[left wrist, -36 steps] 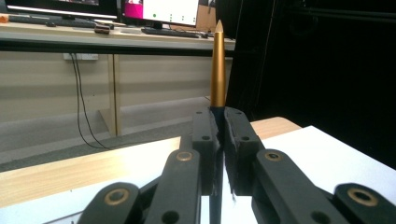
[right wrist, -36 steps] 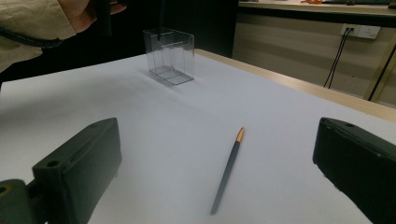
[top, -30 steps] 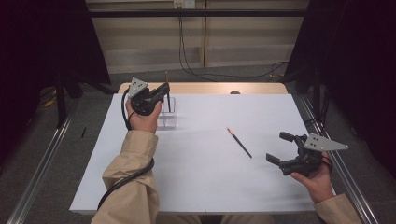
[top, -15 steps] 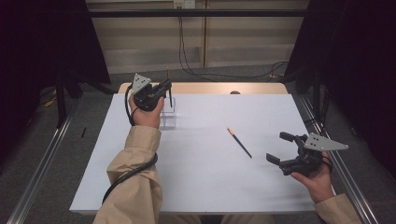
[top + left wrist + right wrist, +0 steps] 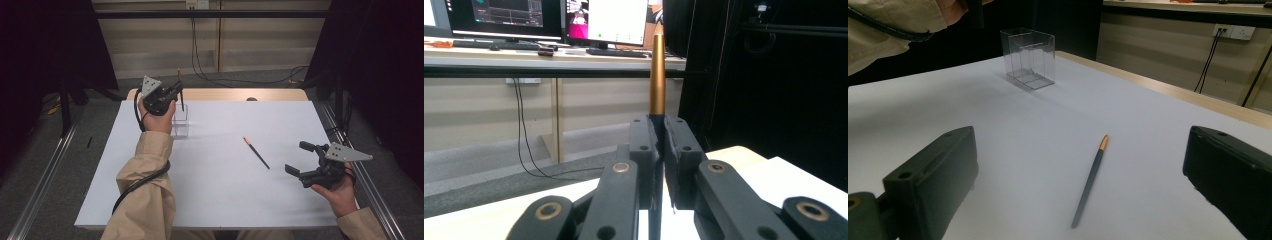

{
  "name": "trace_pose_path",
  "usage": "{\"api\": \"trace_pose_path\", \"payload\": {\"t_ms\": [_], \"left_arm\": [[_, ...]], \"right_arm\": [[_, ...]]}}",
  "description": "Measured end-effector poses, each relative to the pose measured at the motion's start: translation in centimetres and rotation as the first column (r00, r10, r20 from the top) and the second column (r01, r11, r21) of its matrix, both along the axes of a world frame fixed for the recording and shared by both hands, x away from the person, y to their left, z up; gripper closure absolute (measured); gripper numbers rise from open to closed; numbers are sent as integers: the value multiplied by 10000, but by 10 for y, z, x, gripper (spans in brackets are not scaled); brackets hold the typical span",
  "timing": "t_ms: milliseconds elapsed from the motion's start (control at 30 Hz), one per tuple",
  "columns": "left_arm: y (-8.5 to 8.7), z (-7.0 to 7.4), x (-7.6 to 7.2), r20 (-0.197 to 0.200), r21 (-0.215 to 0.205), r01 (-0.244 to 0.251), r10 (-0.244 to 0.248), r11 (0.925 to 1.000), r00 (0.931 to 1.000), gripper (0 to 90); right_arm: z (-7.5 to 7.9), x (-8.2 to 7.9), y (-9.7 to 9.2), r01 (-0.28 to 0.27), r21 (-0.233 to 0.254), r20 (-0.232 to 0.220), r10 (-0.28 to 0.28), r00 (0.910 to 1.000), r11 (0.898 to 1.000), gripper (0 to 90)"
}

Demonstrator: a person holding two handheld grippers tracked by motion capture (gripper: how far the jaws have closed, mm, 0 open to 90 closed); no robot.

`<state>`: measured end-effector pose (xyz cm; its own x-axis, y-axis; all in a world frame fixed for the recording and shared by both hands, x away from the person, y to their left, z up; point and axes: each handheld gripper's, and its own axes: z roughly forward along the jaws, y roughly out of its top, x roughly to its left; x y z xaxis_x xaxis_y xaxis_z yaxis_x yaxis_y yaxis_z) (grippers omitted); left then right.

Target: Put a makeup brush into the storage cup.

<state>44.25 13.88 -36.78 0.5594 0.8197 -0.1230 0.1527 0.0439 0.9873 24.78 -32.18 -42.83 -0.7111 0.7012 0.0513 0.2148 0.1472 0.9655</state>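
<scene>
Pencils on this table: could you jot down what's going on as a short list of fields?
left gripper: shut on an upright pencil, above the clear box
right gripper: open, holding nothing
second pencil: lying flat on the white table, orange end toward the far side
clear box: standing on the table

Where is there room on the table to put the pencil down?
The white table is bare along its near edge, between the person's sleeve and the right gripper, and along the far right beyond the loose pencil. It is crowded only where the left gripper holds a pencil above the clear box.
</scene>
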Motion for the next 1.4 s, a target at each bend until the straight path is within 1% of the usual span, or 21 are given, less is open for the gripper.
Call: {"api": "trace_pose_path", "payload": {"t_ms": [100,167,367,433,467,567,700,733,767,800,833,900,1033,1167,1233,1267,1333,1400], "left_arm": [[-2,-1,1,-8,-48,-14,14,10000,10000,837],[-3,-2,2,-17,37,37,-37,10000,10000,837],[-5,-4,4,-4,-19,-55,55,10000,10000,837],[-6,-5,4,29,56,-53,53,10000,10000,837],[-6,-5,4,47,184,-26,25,9998,10000,837],[-7,-6,4,19,172,-53,52,9998,10000,837],[-7,-8,4,79,334,-134,132,9994,9999,837],[-7,-9,4,106,321,-173,170,9993,9998,837],[-6,-9,4,50,299,-161,159,9994,9999,837],[-6,-10,4,82,372,-182,179,9991,9998,837],[-5,-11,3,47,315,-180,179,9993,9998,837],[-3,-12,3,56,369,-208,206,9991,9998,837],[-2,-16,3,-31,258,-257,258,9993,9997,837],[-1,-19,2,2,319,-269,269,9991,9996,837],[-1,-20,2,-36,238,-318,319,9992,9995,837],[-1,-21,2,-11,307,-321,322,9990,9995,836],[-1,-22,1,-61,209,-346,347,9992,9994,837],[-1,-22,1,-34,324,-324,326,9989,9995,837]], "right_arm": [[0,0,0,-11,7,43,11,10000,10000,7],[0,0,0,-19,10,41,19,10000,10000,7],[0,0,0,-31,34,22,31,10000,10000,7],[0,0,0,-36,26,25,36,10000,10000,7],[0,0,0,-40,14,15,40,10000,10000,7],[0,0,0,-42,0,-3,42,10000,10000,7],[0,0,0,-50,-1,23,50,10000,10000,7],[0,0,0,-42,-10,23,42,10000,10000,7],[0,0,0,-51,1,11,51,10000,10000,7],[0,0,0,-48,2,12,48,10000,10000,7],[0,0,0,-46,-5,16,46,10000,10000,7],[0,0,0,-54,-11,17,54,10000,10000,7],[0,0,1,-87,-11,23,87,10000,10000,7],[0,0,1,-73,-8,19,73,10000,10000,7],[0,0,1,-73,-14,18,73,10000,10000,7],[0,0,1,-61,-8,16,61,10000,10000,7],[0,0,0,-61,-13,27,61,10000,10000,7],[0,0,0,-74,0,21,74,10000,10000,7]]}}
